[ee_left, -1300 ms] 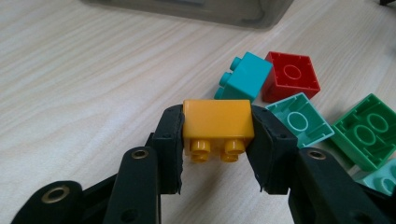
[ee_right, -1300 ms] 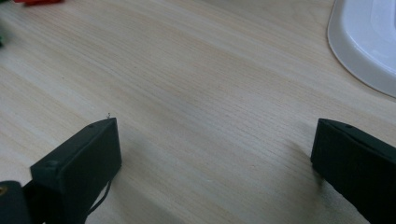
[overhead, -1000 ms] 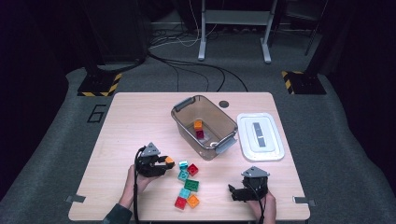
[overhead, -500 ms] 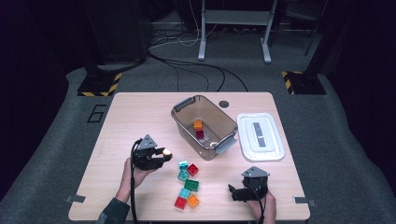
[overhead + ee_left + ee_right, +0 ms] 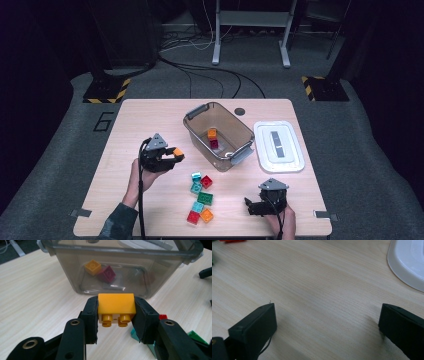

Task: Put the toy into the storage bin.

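My left gripper (image 5: 175,156) (image 5: 116,315) is shut on an orange brick (image 5: 178,152) (image 5: 116,307), held above the table left of the clear bin (image 5: 218,135) (image 5: 120,267). Its studs face my camera. Inside the bin lie an orange brick (image 5: 212,133) (image 5: 92,267) and a dark red brick (image 5: 214,143) (image 5: 107,273). My right gripper (image 5: 248,206) (image 5: 327,322) rests low over bare wood near the front right, jaws wide apart with nothing between them. Several loose bricks, teal, green, red and orange (image 5: 200,197), lie between the two hands.
A white bin lid (image 5: 278,146) (image 5: 409,262) lies flat to the right of the bin. A small dark disc (image 5: 240,111) sits behind the bin. The wooden table (image 5: 130,125) has bare room on its left half.
My left gripper has risen off the table with the orange brick and drifted slightly left and back. The right gripper has stayed still.
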